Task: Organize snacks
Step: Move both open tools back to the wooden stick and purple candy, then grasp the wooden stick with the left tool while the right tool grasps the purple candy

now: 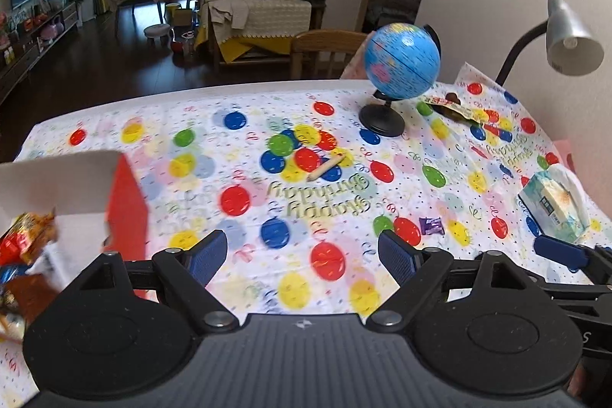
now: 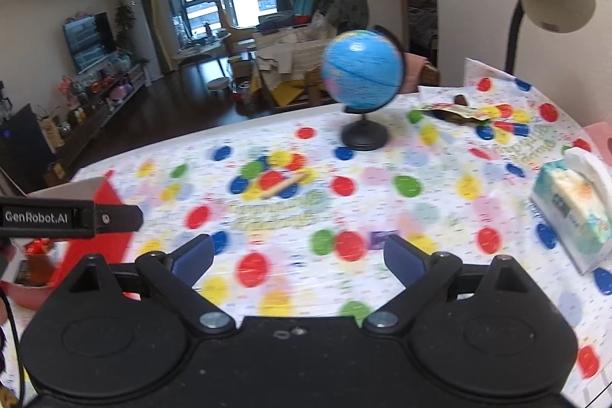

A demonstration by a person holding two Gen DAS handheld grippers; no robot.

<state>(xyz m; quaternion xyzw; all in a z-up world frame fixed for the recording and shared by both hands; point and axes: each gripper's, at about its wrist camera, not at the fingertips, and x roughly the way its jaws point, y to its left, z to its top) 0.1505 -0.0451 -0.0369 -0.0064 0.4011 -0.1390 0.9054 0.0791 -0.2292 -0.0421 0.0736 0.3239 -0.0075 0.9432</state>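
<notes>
A red box point(image 1: 128, 205) with white inner walls stands open at the table's left and holds several snack packets point(image 1: 28, 236); it also shows in the right wrist view point(image 2: 101, 236). A small purple snack point(image 1: 431, 226) lies on the balloon tablecloth just right of my left gripper point(image 1: 302, 255), which is open and empty above the cloth. A brown stick snack point(image 1: 325, 168) lies mid-table. A dark snack packet point(image 1: 455, 108) lies behind the globe. My right gripper point(image 2: 298, 257) is open and empty; the purple snack point(image 2: 378, 239) sits just beyond its right finger.
A blue globe point(image 1: 401, 62) on a black stand is at the back of the table. A tissue pack point(image 1: 554, 205) lies at the right edge. A silver desk lamp point(image 1: 570, 37) leans over the back right corner. A wooden chair point(image 1: 325, 50) stands behind the table.
</notes>
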